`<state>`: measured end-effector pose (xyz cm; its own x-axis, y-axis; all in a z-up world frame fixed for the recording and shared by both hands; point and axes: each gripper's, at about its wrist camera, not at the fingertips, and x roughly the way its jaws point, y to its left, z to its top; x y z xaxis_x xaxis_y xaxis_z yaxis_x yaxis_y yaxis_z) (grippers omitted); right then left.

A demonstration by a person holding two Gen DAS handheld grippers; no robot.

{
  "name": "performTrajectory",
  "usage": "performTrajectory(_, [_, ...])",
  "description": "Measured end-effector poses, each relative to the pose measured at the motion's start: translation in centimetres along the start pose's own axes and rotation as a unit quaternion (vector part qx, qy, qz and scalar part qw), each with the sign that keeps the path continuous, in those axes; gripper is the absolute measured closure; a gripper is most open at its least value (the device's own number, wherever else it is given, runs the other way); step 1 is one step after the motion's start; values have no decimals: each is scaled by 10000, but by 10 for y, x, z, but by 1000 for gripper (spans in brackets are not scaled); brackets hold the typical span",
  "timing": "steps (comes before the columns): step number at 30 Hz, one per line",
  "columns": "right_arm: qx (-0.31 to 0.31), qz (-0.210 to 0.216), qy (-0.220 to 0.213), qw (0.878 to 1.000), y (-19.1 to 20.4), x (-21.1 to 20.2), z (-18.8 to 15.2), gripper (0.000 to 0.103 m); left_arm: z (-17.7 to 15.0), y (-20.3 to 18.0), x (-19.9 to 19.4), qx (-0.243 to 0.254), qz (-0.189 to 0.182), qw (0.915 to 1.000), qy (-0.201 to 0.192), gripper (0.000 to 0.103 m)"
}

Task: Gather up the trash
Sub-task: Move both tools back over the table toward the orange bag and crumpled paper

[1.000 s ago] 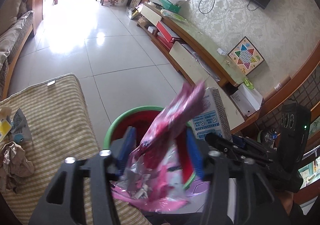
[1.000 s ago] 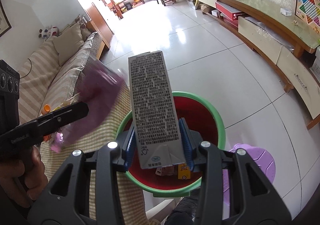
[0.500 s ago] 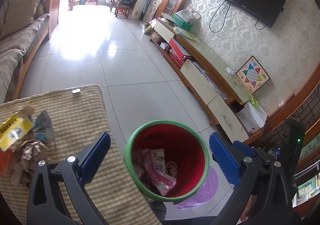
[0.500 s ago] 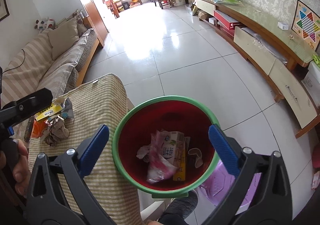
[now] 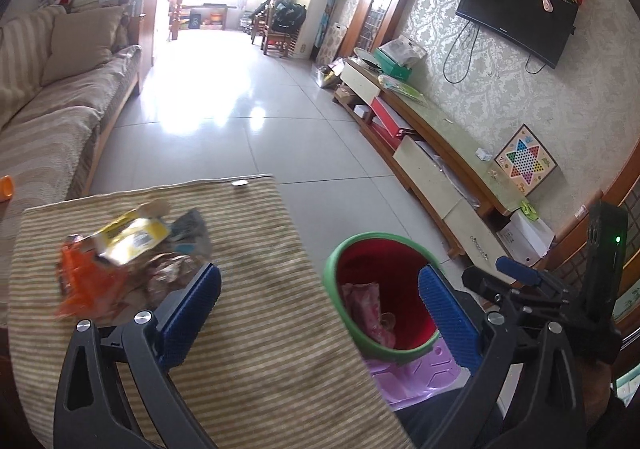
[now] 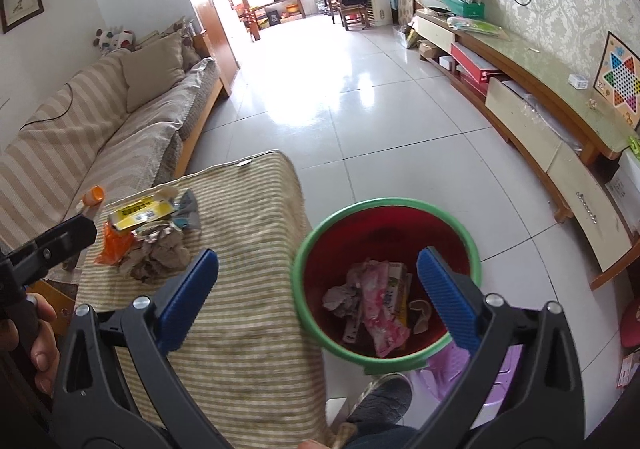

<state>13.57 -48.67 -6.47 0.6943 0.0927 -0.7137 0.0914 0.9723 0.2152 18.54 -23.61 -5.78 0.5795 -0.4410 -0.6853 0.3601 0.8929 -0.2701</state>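
Looking across the striped beige-and-green cloth-covered table point(image 6: 256, 313), you are facing the round red bin with the green rim point(image 6: 386, 281) that is standing just off the table's right edge, already holding a pink wrapper point(image 6: 382, 313), a carton and some crumpled scraps. The remaining trash pile point(image 6: 148, 237) is lying on the far left part of the cloth, well apart from the bin: a flattened yellow carton point(image 6: 142, 212) with its long axis running roughly left to right, resting over an orange plastic wrapper point(image 6: 116, 245), a grey foil pouch point(image 6: 188, 215) and a wad of crumpled brown paper point(image 6: 160, 253). Your left gripper point(image 5: 316, 305) is hovering with both blue pads spread wide and carrying nothing, and its left pad is sitting just beside the pile, so by my reading it is the nearer tool for the next pick. Your right gripper point(image 6: 320, 291) is likewise gaping wide and empty, framing the bin, with the pile lying off to its left and further away.
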Motion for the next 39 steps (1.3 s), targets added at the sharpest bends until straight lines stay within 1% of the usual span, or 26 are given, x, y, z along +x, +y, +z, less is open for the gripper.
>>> performTrajectory(5, [-153,231,46,9996,45,-1,-13,5,-27,41,-37,-177,235,9996,-14,8])
performTrajectory(9, [-313,402,178,9985,79,5,-24,5,-48,82,-61,-482,443,9979,-23,8])
performTrajectory(14, [-567,573,327,9962,119,12,-34,5,-66,124,-78,-866,679,9939,-85,8])
performTrajectory(15, [-635,569,354,9957,124,12,-36,5,-68,131,-79,-936,708,9931,-69,8])
performTrajectory(18, [-829,492,367,9947,144,11,-37,5,-76,150,-82,-1118,959,9891,-16,8])
performTrajectory(21, [-777,536,325,9950,156,12,-36,5,-81,164,-85,-1293,1090,9856,55,8])
performTrajectory(23, [-675,326,289,9968,161,15,-37,5,-87,171,-87,-1291,1183,9845,47,8])
performTrajectory(25, [-810,64,65,9967,168,16,-42,5,-92,177,-90,-1295,1295,9831,-26,8])
performTrajectory(27, [-1014,-79,30,9948,175,18,-45,5,-92,182,-90,-1329,1328,9822,-36,8])
performTrajectory(29, [-1068,8,206,9941,179,22,-47,5,-94,185,-93,-1308,1371,9818,-110,8])
performTrajectory(31, [-952,86,340,9948,179,28,-48,5,-95,185,-94,-1226,1411,9823,-127,8])
performTrajectory(33, [-782,135,447,9958,178,34,-50,5,-98,188,-94,-1187,1313,9840,-186,8])
performTrajectory(35, [-704,282,578,9954,182,39,-51,5,-100,192,-94,-1194,1291,9842,-220,8])
performTrajectory(37, [-786,367,549,9947,188,39,-52,5,-103,198,-90,-1213,1256,9845,-130,8])
performTrajectory(39, [-816,583,541,9935,194,38,-51,5,-104,202,-89,-1222,1119,9862,-57,8])
